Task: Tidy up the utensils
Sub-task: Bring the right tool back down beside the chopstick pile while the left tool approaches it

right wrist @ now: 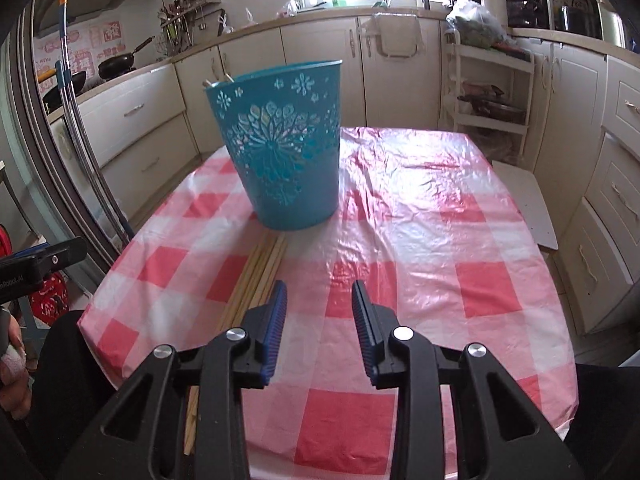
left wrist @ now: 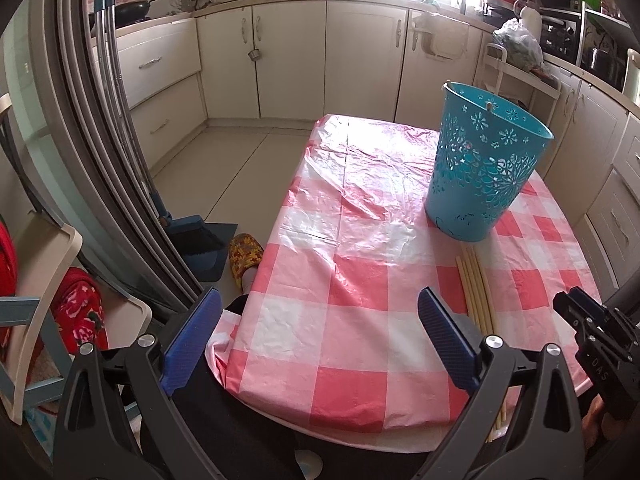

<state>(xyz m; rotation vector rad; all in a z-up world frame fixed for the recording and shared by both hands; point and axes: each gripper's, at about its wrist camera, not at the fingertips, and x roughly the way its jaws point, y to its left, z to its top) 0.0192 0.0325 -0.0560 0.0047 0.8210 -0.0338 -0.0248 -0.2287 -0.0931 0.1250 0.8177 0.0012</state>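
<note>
From your left wrist camera, your left hand-held gripper (left wrist: 316, 336) hangs over the near edge of the tabletop (left wrist: 348, 208), its jaws spread wide with nothing between them. The cloth is pink-and-white checked plastic, creased and glossy. The blue basket (left wrist: 484, 168) stands upright on it; the bundle of chopsticks (left wrist: 476, 288) lies flat just in front of the basket. Cream kitchen cabinets (left wrist: 288, 60) stand behind the basket, beyond the tabletop.

From your right wrist camera, your right hand-held gripper (right wrist: 319, 312) sits over the cloth with its jaws partly apart and empty. The chopsticks (right wrist: 260, 272) run from the basket (right wrist: 286, 148) base toward you, beside the left finger. A white rack (right wrist: 488, 88) stands to the right of the basket.
</note>
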